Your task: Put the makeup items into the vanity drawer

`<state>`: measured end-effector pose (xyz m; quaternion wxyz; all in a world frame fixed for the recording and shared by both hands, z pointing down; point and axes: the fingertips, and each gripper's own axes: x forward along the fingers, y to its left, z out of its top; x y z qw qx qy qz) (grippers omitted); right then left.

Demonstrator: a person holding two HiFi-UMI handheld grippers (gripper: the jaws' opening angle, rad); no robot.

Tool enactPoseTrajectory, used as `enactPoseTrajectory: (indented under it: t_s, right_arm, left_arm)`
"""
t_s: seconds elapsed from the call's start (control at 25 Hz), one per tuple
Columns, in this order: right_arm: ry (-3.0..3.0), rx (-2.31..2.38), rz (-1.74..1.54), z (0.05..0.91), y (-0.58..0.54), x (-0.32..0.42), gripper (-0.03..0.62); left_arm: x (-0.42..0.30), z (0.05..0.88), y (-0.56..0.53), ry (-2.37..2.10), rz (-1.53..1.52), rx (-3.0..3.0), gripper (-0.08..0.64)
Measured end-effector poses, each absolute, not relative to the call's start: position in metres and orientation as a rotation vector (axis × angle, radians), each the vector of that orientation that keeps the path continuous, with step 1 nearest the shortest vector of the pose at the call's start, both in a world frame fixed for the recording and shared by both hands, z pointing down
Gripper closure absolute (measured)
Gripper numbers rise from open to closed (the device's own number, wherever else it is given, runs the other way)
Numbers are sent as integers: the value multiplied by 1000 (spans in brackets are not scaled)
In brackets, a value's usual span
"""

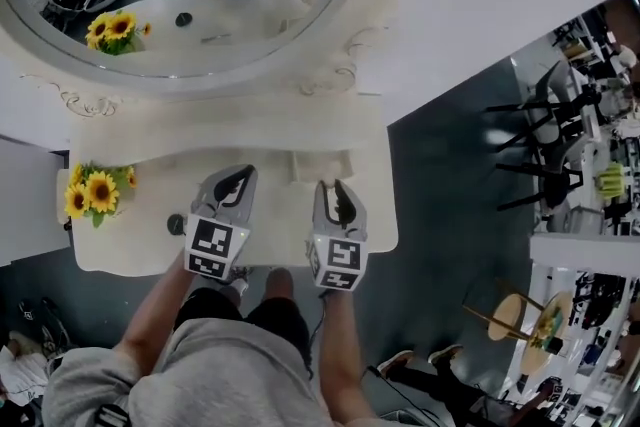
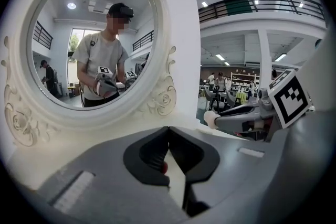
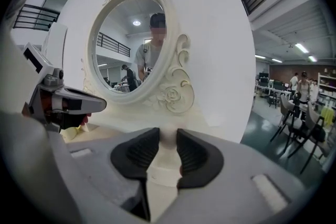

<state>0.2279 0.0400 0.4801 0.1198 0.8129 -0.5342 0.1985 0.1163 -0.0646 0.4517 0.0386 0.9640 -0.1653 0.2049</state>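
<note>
The sunflowers [image 1: 95,190] stood at the 9 o'clock edge of the vanity top [image 1: 140,260]. Just toward 4 o'clock from them lay a small dark round item [image 1: 176,224], the only makeup piece I could make out, resting on the top and not in any drawer.

The left gripper [image 1: 240,178] hung over the top with that item at its 8 o'clock. Its jaws met at the tips, and nothing showed between them. The right gripper [image 1: 340,186] hovered beside it, jaws a narrow gap apart, with only cream surface visible between the pads. A small raised box [image 1: 320,165] sat at its 11 o'clock, below the mirror [image 1: 330,65]; I could not tell whether it was the drawer.

This looked like the reaching stage, with nothing gripped or stowed. The next move likely called for an open drawer, none being visible, and for the left jaws to part and come down over the item.

Counted: one flower bunch, one dark item, two grippers, one box, one mirror.
</note>
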Motion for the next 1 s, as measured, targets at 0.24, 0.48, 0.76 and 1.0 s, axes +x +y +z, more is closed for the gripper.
enactPoseTrajectory:
  t_s: [0.24, 0.48, 0.76, 1.0]
  right_arm:
    - [-1579, 2340, 677, 511, 37, 252, 477]
    - [-1587, 2287, 759, 549, 34, 263, 477]
    - [-1578, 2288, 751, 559, 31, 271, 457]
    - [-1581, 2299, 736, 556, 27, 272, 397]
  left_arm:
    - [136, 474, -62, -522, 692, 2906, 549]
    - [146, 502, -62, -542, 753, 2865, 549]
    - [147, 514, -63, -563, 791, 2842, 549]
    - [145, 514, -64, -568, 794, 2842, 549]
